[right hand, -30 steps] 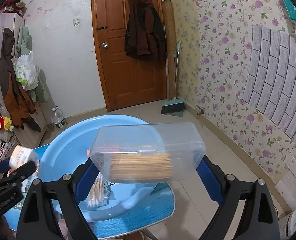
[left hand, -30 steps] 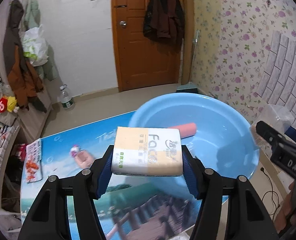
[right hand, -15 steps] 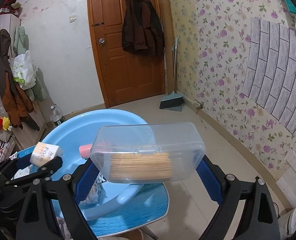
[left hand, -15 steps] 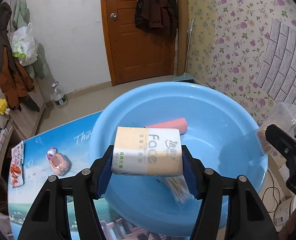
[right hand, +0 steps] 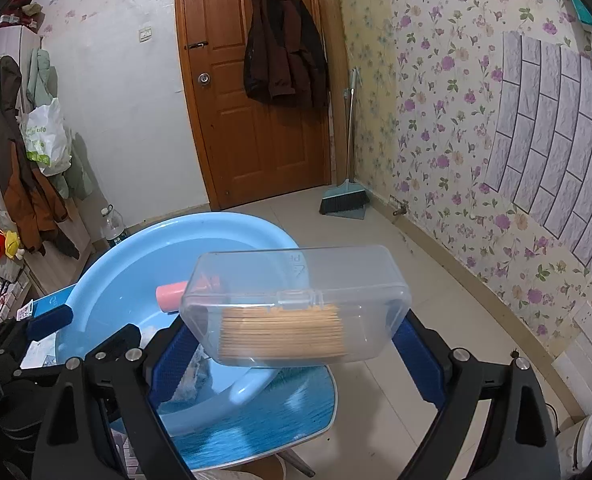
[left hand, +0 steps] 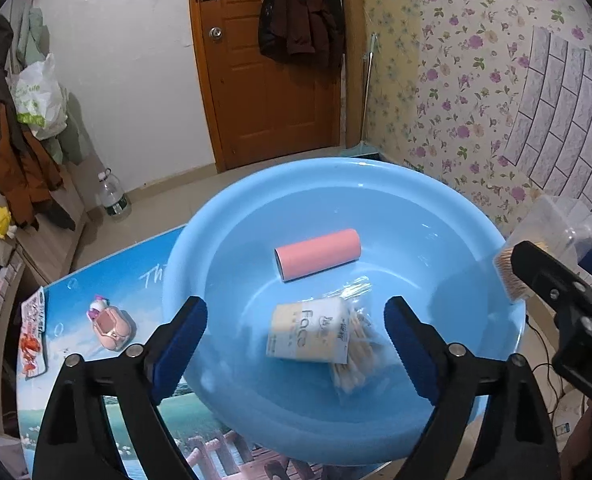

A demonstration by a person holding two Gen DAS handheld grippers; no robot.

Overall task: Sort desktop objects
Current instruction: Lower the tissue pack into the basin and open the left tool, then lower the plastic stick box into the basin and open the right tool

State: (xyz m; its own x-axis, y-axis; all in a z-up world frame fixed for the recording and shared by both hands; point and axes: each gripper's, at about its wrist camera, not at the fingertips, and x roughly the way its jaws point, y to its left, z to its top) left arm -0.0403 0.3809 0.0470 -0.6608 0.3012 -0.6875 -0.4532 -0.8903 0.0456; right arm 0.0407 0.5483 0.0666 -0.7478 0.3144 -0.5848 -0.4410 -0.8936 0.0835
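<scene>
A pack of tissues (left hand: 306,332) lies loose in the blue basin (left hand: 436,196), resting on a bag of cotton swabs (left hand: 356,364) near a pink tube (left hand: 318,254). My left gripper (left hand: 296,340) hangs over the basin, its jaws opening wide and well apart from the pack. My right gripper (right hand: 296,344) is shut on a clear plastic box of toothpicks (right hand: 296,304), held beside the basin's right rim; the box (left hand: 552,248) also shows at the right of the left wrist view.
A small pink toy (left hand: 111,326) and a printed packet (left hand: 31,332) lie on the picture-printed tabletop (left hand: 135,420) left of the basin. Beyond the table edge are tiled floor, a water bottle (left hand: 113,196), a broom (right hand: 346,196) and a wooden door (right hand: 255,100).
My left gripper carried the tissue pack from above the tabletop over the basin, then let it go; the pack now lies in the basin. The right gripper still holds its box in place.
</scene>
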